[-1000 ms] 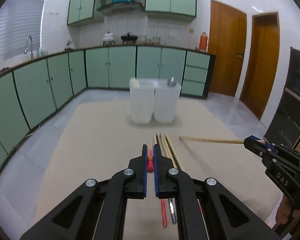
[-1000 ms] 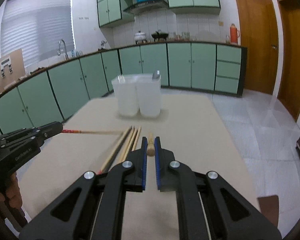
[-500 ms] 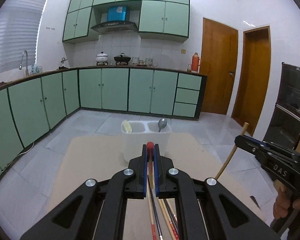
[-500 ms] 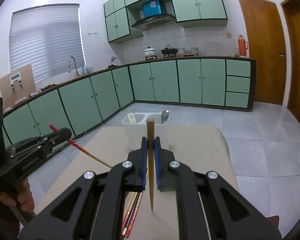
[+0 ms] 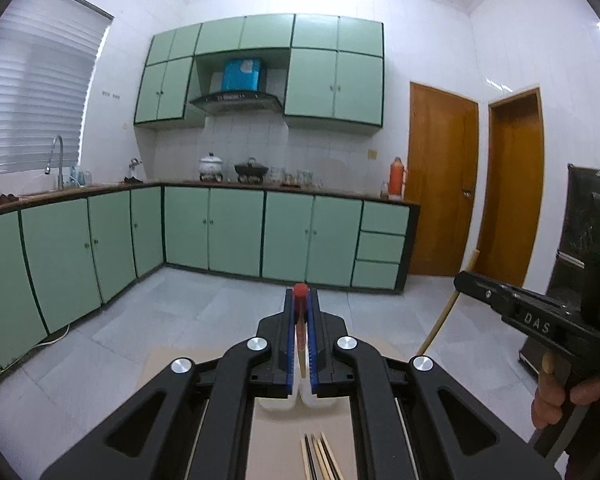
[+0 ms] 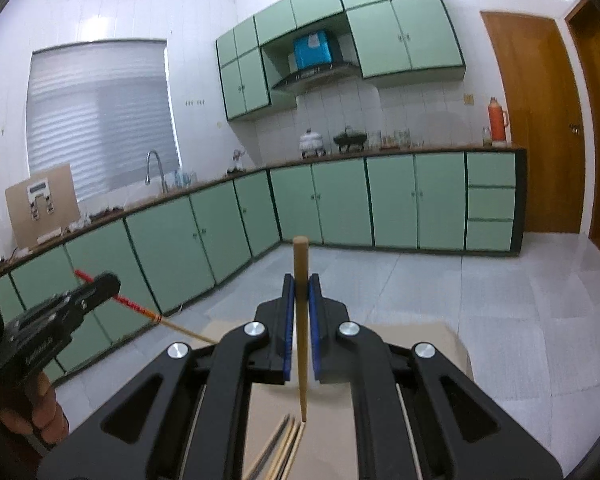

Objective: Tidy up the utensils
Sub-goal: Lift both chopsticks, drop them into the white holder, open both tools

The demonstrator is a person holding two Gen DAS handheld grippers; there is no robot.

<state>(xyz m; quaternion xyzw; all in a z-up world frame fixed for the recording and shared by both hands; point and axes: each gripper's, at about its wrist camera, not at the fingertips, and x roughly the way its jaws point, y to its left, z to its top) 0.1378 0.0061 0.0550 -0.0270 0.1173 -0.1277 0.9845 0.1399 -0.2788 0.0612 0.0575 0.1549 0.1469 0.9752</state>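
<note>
My left gripper point(image 5: 301, 296) is shut on a red-topped chopstick point(image 5: 301, 320) that hangs point-down between its blue pads. My right gripper point(image 6: 301, 284) is shut on a plain wooden chopstick point(image 6: 301, 340), upright, its tip just above the table. Each gripper shows in the other's view: the right gripper point(image 5: 464, 280) with its wooden chopstick point(image 5: 446, 308), the left gripper point(image 6: 108, 282) with its red-topped chopstick point(image 6: 140, 312). Several loose chopsticks point(image 5: 320, 456) point(image 6: 284, 448) lie on the beige table point(image 5: 276, 440) below. The white holder point(image 5: 278, 404) is mostly hidden behind my left fingers.
Green cabinets point(image 5: 236, 232) line the far walls under a counter with pots point(image 5: 251, 170) and a red flask point(image 5: 397, 176). Two wooden doors point(image 5: 440, 180) stand at right, a sink tap point(image 5: 58, 160) at left. A hand point(image 5: 560, 392) holds the right gripper.
Both grippers have risen from the table with their chopsticks, which swung from lying flat to hanging upright. The holder and the loose chopsticks dropped low in both views.
</note>
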